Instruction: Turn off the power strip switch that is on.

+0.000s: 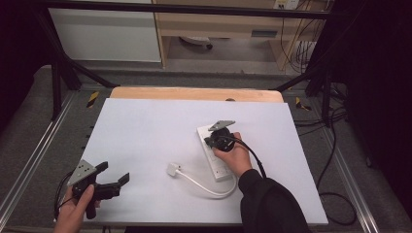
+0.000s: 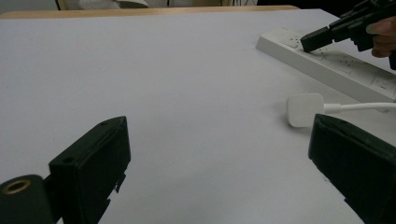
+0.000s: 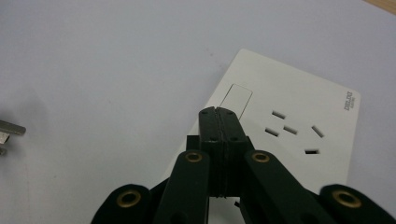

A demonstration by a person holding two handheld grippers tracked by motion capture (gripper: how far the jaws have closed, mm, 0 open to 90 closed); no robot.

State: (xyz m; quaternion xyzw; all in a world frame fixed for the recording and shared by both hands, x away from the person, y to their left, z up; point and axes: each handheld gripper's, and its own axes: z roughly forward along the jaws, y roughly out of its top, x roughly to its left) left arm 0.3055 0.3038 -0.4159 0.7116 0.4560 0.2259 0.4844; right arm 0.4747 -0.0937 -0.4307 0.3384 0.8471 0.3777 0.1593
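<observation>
A white power strip (image 1: 217, 162) lies right of the table's middle. Its white cable (image 1: 206, 188) loops round to a loose white plug (image 1: 173, 169) lying on the board. My right gripper (image 1: 210, 142) is over the strip's far end, held in a hand. Along its own view the right gripper (image 3: 219, 112) is shut with nothing between the jaws. Its tips sit just short of the rectangular switch (image 3: 236, 99), on the power strip (image 3: 299, 107). My left gripper (image 1: 114, 173) is at the front left, open and empty. The plug (image 2: 304, 108) lies ahead of its right jaw.
The white board (image 1: 145, 131) covers a wooden table whose far edge (image 1: 194, 93) shows behind. A black frame, cables and a cabinet stand beyond the table. From the left gripper view, the right gripper (image 2: 322, 37) touches the power strip (image 2: 336, 70).
</observation>
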